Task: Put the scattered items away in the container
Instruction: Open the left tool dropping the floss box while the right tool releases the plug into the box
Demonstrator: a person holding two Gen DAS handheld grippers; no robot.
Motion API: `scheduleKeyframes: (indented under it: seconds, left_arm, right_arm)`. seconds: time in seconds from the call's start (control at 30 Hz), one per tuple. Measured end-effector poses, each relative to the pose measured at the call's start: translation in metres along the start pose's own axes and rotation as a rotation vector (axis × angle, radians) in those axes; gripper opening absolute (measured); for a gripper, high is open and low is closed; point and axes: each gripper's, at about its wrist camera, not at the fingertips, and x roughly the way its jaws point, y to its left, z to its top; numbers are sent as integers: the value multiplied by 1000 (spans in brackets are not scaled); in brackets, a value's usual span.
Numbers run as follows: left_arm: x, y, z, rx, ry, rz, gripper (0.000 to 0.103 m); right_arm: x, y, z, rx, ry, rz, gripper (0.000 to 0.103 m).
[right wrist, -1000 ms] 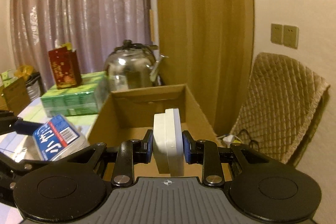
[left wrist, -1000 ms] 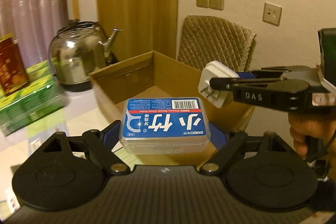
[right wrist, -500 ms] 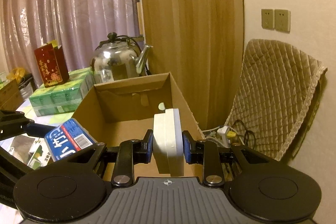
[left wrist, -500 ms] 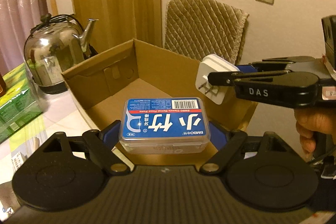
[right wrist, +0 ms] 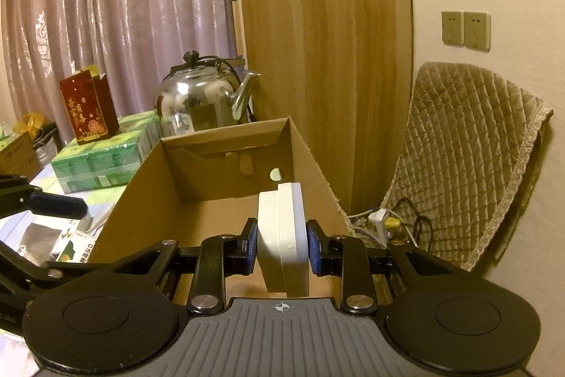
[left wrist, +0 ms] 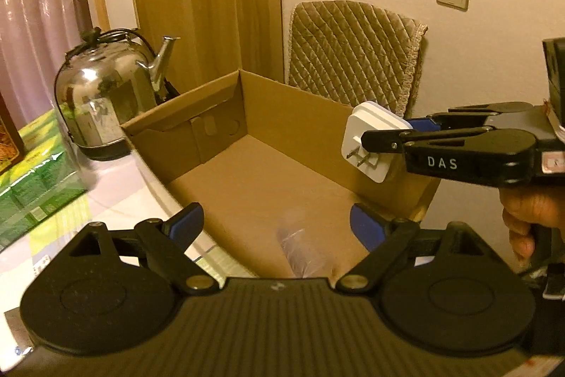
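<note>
An open cardboard box (left wrist: 183,105) (right wrist: 226,133) stands on the table edge. My left gripper (left wrist: 275,225) hovers over its near side, its jaws opening with nothing between the blue pads (left wrist: 185,223). Below them a faint blurred clear shape (left wrist: 296,246) shows low inside the box. My right gripper (right wrist: 282,246) (left wrist: 388,133) is shut on a white plug adapter (right wrist: 282,235) (left wrist: 376,143), held over the box's right wall with its prongs facing left. A hand (left wrist: 522,218) grips the right tool. One left finger (right wrist: 53,205) shows at the left of the right wrist view.
A steel kettle (left wrist: 106,94) (right wrist: 197,101) stands just behind the box. Green tissue packs (left wrist: 31,179) (right wrist: 102,161) and a red carton (right wrist: 88,108) sit to the left. A chair with a quilted cover (left wrist: 353,52) (right wrist: 466,158) and a power strip (right wrist: 381,218) lie beyond the table.
The blue-labelled clear case that sat between my left jaws is gone from them, and the jaws stand wider. The box looks closer in both views. The right gripper still holds the adapter.
</note>
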Motion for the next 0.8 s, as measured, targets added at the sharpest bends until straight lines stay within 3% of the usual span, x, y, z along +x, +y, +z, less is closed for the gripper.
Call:
scheduleKeyframes:
  seconds: [0.57, 0.6, 0.7, 0.8]
  left_arm:
    - [-18, 6, -11, -38, 3, 9, 88]
    - [-19, 6, -11, -39, 3, 10, 88]
    - [-21, 6, -12, -45, 6, 14, 88]
    - [-26, 8, -14, -48, 4, 24, 88]
  right_arm:
    - [4, 12, -5, -31, 35, 27, 26]
    - [5, 14, -5, -41, 35, 29, 28]
    - [3, 17, -5, -47, 27, 39, 53]
    - [-1, 18, -4, -46, 15, 33, 55]
